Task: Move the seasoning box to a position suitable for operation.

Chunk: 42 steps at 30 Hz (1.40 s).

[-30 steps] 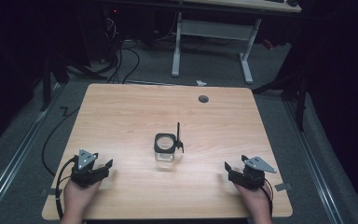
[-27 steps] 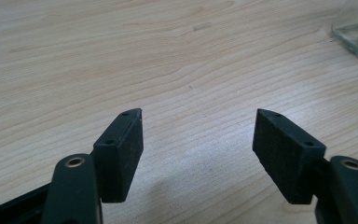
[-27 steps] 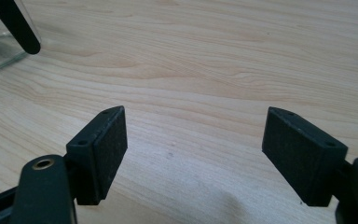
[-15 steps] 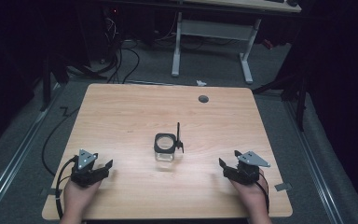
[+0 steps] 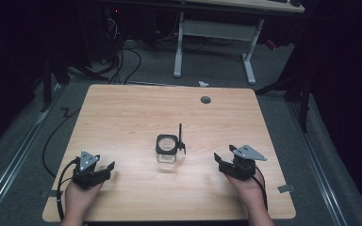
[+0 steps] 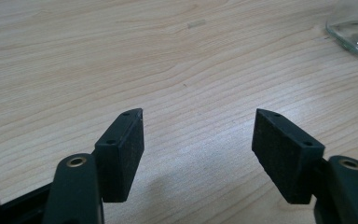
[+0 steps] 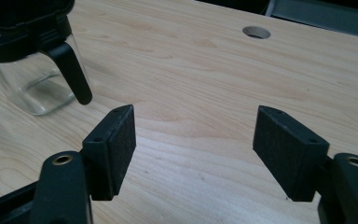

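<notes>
A clear glass jar point(image 5: 167, 154) with a black square lid frame and an upright black lever stands in the middle of the wooden table point(image 5: 122, 117). My left gripper point(image 5: 109, 166) rests near the front left edge, open, pointing toward the jar. Its own view has the jaws point(image 6: 199, 114) wide apart over bare wood, with the jar's glass base point(image 6: 354, 35) far off. My right gripper point(image 5: 218, 162) sits to the jar's right, open. Its jaws point(image 7: 196, 109) have just been closing a little with nothing between them. The jar point(image 7: 32, 79) and its black handle point(image 7: 72, 74) are close ahead.
A round cable hole point(image 5: 205, 100) sits near the table's far edge, and the right gripper view has the cable hole point(image 7: 256, 31) too. A white desk frame point(image 5: 214, 33) and cables lie on the dark floor beyond. Cables trail from both grippers off the front edge.
My right gripper has moved left toward the jar and risen slightly. The left gripper and the jar have stayed put.
</notes>
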Tool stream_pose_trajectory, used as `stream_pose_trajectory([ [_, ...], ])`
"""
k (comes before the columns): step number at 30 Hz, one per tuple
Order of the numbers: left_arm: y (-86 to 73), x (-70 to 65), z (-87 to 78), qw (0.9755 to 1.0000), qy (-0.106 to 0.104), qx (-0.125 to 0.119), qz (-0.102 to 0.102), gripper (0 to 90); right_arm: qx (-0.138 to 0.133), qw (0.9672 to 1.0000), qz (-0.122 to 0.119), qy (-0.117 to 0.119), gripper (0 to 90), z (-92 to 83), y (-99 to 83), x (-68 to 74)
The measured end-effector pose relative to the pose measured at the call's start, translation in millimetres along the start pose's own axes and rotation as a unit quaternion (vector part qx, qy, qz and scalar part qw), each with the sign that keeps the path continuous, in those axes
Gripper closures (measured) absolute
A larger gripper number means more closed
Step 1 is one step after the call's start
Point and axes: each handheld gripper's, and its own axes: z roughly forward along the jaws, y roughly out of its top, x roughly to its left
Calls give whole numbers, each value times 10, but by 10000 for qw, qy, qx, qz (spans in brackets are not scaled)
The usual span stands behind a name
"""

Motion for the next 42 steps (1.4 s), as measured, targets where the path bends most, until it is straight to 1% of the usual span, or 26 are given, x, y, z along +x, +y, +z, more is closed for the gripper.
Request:
stream_pose_trajectory([
  [4,0,-2,0,10000,-10,8,-5,348,-2,10000,-1,58,339,28,65,39],
  [5,0,-3,-2,10000,-15,19,7,348,-54,9999,-14,100,357,44,104,56],
  [9,-2,-13,-1,10000,-24,9,-1,349,-51,9999,-68,96,378,78,150,86],
  [10,-5,-16,-2,10000,-35,19,-14,349,-8,9999,-63,129,409,111,181,112],
  [12,-7,-17,-1,10000,-37,21,-19,349,-31,9998,-89,147,416,122,187,118],
  [14,-11,-16,0,10000,-40,24,-3,351,-74,9997,-136,214,462,148,229,155],
  [20,-15,-11,3,10000,-43,58,26,352,-89,9994,-116,324,500,185,297,192],
  [21,-15,-13,2,10000,-46,56,27,352,-126,9990,-40,424,521,201,326,179],
  [22,-14,-15,1,10000,-46,53,25,352,-127,9989,-1,447,531,208,335,177],
  [24,-13,-14,1,10000,-48,52,25,352,-149,9989,-37,449,566,225,362,178],
  [26,-13,-12,0,10000,-52,56,27,353,-155,9989,-58,448,573,230,378,186],
  [27,-15,-15,1,10000,-49,57,30,353,-157,9986,-86,492,603,249,421,211],
  [29,-17,-16,0,10000,-55,71,42,353,-174,9985,-100,516,616,252,433,224],
  [30,-17,-16,0,10000,-56,71,42,353,-178,9983,-176,532,631,262,471,263],
  [33,-16,-14,0,9999,-57,73,44,353,-186,9981,-232,538,645,279,512,301],
  [34,-16,-14,1,10000,-55,64,38,354,-203,9978,-249,581,666,295,548,325],
  [36,-15,-13,1,10000,-55,62,35,354,-211,9977,-259,582,679,299,561,334],
  [40,-14,-6,0,10000,-53,66,36,355,-234,9974,-328,605,734,329,627,386],
  [42,-13,-3,-2,10000,-51,73,43,356,-277,9967,-387,652,791,348,674,431],
])
